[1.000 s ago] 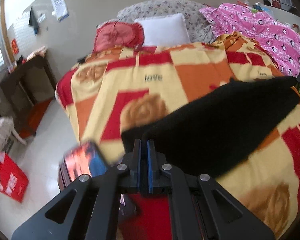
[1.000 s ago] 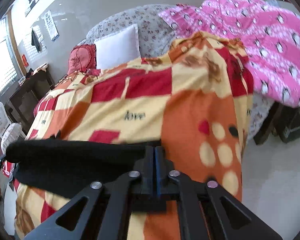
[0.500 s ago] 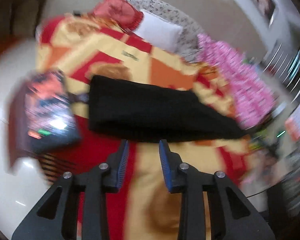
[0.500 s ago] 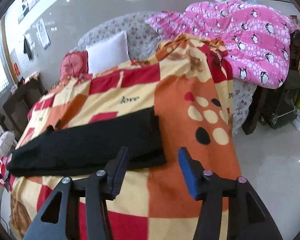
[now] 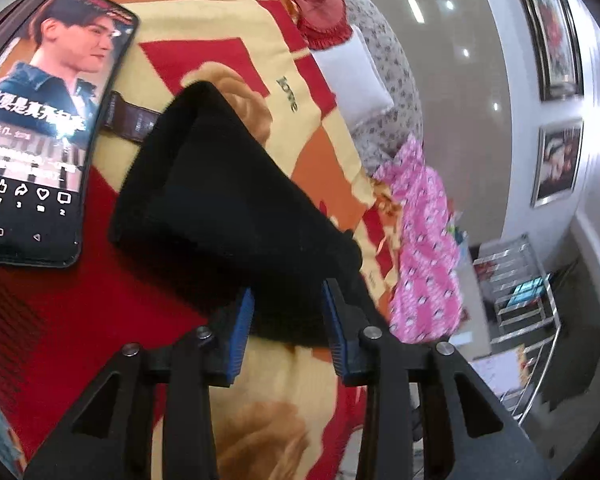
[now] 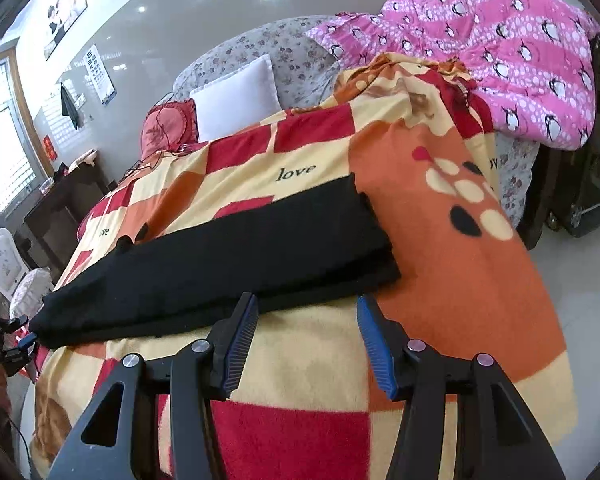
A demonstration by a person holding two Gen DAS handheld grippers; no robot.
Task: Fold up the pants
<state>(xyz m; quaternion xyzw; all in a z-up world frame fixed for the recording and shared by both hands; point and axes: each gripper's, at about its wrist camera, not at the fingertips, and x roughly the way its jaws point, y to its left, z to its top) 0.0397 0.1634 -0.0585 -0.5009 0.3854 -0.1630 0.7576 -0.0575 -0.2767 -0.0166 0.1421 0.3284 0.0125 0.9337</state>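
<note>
The black pants (image 6: 236,256) lie folded lengthwise as a long strip across the patterned blanket (image 6: 452,256) on the bed. My right gripper (image 6: 304,336) is open and empty, just in front of the strip's near edge towards its right end. My left gripper (image 5: 286,328) is open, with its blue pads (image 5: 240,332) on either side of the near edge of the pants (image 5: 228,208) at the strip's left end. The left gripper also shows in the right wrist view (image 6: 18,350), at the far left tip of the pants.
A phone (image 5: 40,120) with a lit screen lies on the blanket left of the pants. A pink penguin quilt (image 6: 500,52), a white pillow (image 6: 236,96) and a red cushion (image 6: 168,124) sit at the bed's head. A dark side table (image 6: 64,200) stands left of the bed.
Both grippers opened and let go of the pants, which now lie flat on the blanket. The left gripper swung round and closed in on the left end of the strip.
</note>
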